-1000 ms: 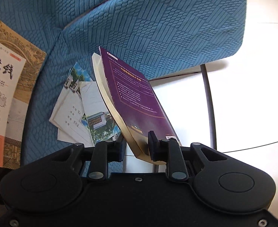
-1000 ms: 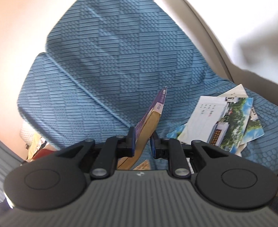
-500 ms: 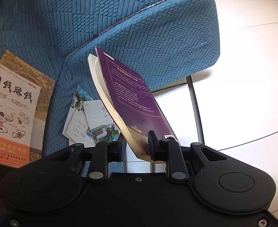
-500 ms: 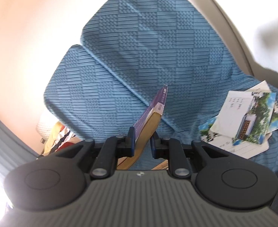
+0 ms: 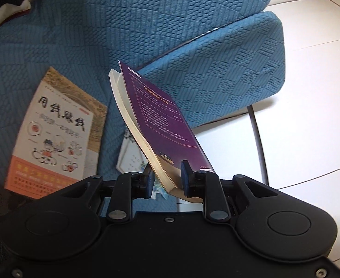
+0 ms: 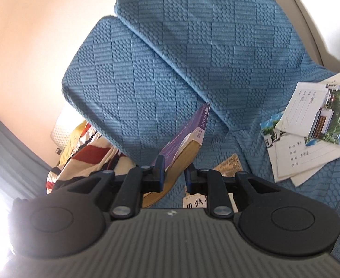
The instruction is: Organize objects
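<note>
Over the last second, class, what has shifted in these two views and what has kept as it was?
Both tongs, left and right, carried the purple book sideways over the blue sofa: the orange-and-white book slid into fuller left view, while the cards drifted right. Unchanged: both tongs stay clamped on the purple book, and nothing was let go.

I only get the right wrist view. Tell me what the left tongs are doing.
Observer: The left tongs are shut on the bottom corner of a purple paperback book. It is tilted, with its back cover facing the camera.
Operator: Describe what lies to the left of it.
Observer: An orange-and-white illustrated book lies flat, cover up, on the blue textured cushion. Its whole cover shows in the left wrist view.
</note>
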`<control>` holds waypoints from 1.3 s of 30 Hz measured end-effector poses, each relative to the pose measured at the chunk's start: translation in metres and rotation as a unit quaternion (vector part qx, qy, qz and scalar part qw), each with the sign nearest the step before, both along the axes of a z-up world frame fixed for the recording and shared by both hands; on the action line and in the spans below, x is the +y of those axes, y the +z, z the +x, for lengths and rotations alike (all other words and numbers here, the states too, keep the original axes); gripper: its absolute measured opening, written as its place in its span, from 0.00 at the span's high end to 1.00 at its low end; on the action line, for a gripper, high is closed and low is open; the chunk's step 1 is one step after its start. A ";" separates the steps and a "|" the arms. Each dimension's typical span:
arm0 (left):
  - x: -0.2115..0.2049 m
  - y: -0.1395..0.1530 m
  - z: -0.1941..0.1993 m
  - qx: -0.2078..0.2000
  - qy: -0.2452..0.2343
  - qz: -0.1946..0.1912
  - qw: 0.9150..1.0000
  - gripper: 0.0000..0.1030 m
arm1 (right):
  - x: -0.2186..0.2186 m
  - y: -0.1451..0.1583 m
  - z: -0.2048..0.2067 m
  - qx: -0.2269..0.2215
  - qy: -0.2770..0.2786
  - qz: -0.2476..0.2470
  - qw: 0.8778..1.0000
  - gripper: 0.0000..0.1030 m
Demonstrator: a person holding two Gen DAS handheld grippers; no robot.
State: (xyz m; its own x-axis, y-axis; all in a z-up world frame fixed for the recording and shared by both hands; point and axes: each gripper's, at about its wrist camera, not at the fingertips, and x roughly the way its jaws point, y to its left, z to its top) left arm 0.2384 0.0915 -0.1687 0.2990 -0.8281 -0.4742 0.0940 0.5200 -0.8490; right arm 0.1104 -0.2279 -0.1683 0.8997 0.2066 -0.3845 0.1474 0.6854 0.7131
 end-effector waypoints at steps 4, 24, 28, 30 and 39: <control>0.012 -0.024 0.000 0.014 0.012 0.011 1.000 0.79 | 0.010 -0.018 0.002 0.017 0.016 -0.003 1.000 0.78; 0.033 -0.105 0.008 0.053 0.044 0.089 0.994 0.79 | 0.043 -0.106 0.015 0.077 0.034 0.017 0.996 0.77; 0.037 -0.115 0.009 0.067 0.054 0.105 0.991 0.78 | 0.050 -0.116 0.015 0.086 0.046 0.021 0.995 0.77; 0.039 -0.122 0.009 0.077 0.057 0.104 0.990 0.76 | 0.051 -0.122 0.016 0.096 0.046 0.033 0.994 0.76; 0.037 -0.123 0.009 0.076 0.065 0.160 0.982 0.69 | 0.056 -0.134 0.027 0.219 0.070 0.069 0.971 0.37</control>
State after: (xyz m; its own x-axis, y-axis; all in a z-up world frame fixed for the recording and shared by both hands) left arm 0.2472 0.1287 -0.2917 0.2979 -0.5888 -0.7513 -0.1064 0.7617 -0.6391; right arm 0.1370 -0.1724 -0.3025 0.6150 0.3922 -0.6841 0.3690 0.6235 0.6892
